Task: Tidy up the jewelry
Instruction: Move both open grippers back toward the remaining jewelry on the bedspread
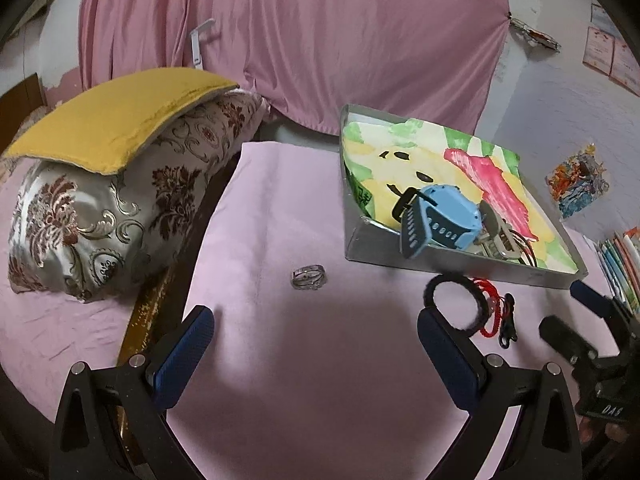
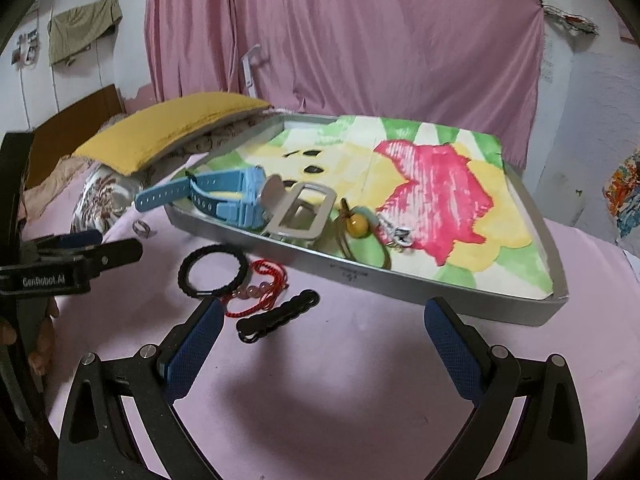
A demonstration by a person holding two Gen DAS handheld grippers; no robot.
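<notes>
On the pink bedsheet lie a silver ring, a black braided band, a red cord bracelet with pink beads, and a black chain piece. The grey tray, lined with a painted sheet, holds a blue watch, a metal buckle, a yellow bead pendant and a silver charm. My left gripper is open, just short of the ring. The right gripper is open beside the chain piece.
A yellow cushion rests on a patterned pillow at the left, beyond a wooden bed rail. A pink curtain hangs behind. Books stand at the far right. A hand holds the left gripper.
</notes>
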